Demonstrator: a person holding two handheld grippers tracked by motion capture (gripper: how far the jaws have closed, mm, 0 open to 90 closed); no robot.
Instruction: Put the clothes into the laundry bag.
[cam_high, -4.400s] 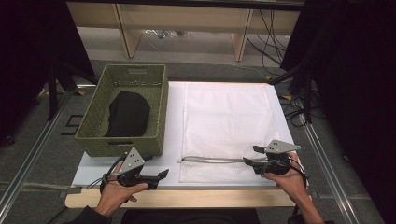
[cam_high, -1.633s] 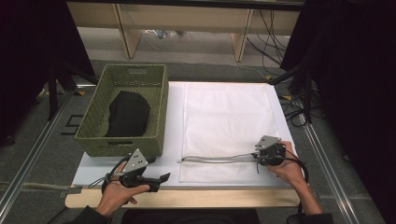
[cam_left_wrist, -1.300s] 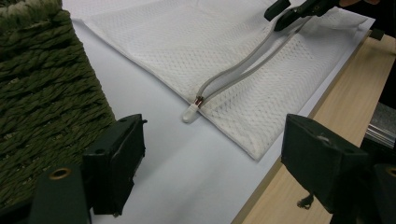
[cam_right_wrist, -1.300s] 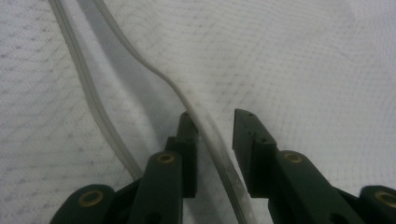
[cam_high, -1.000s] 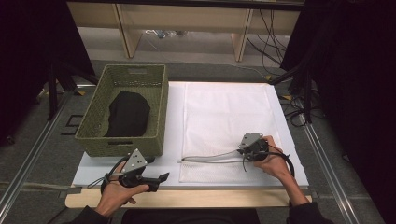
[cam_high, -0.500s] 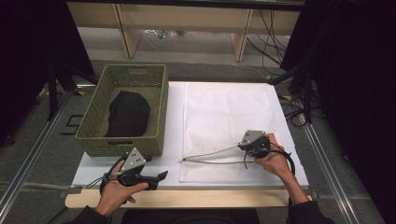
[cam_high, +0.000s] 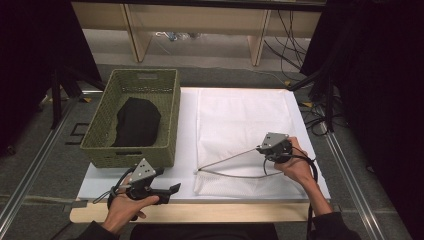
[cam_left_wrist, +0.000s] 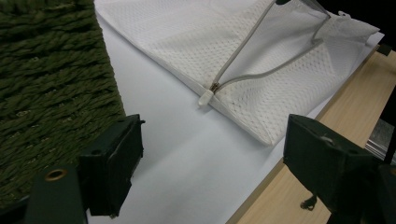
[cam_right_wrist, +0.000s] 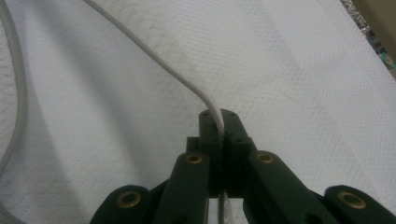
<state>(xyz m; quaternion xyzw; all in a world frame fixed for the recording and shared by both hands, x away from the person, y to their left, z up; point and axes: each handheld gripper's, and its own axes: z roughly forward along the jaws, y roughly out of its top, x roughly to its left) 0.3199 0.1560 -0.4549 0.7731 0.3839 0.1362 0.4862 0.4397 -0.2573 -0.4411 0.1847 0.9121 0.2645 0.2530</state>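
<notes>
A white mesh laundry bag (cam_high: 240, 120) lies flat on a white sheet, its zipper mouth along the near edge. My right gripper (cam_high: 261, 148) is shut on the upper zipper edge (cam_high: 230, 160) and holds it raised, so the mouth gapes in a narrow wedge. In the right gripper view the grey edge (cam_right_wrist: 154, 51) runs into the closed jaws of the right gripper (cam_right_wrist: 218, 116). My left gripper (cam_high: 175, 189) rests open at the near left with nothing between its jaws. In the left gripper view the zipper pull (cam_left_wrist: 205, 97) lies beyond the left gripper (cam_left_wrist: 215, 158).
A green woven basket (cam_high: 100, 150) stands at the left with a black garment (cam_high: 137, 121) inside; its wall (cam_left_wrist: 46, 93) is close beside my left gripper. A wooden strip (cam_high: 200, 212) runs along the table's near edge. Cables hang at the far right.
My right gripper has moved left and away from the near edge, lifting the upper zipper edge so the bag's mouth spreads wider. The left gripper has stayed where it was.
</notes>
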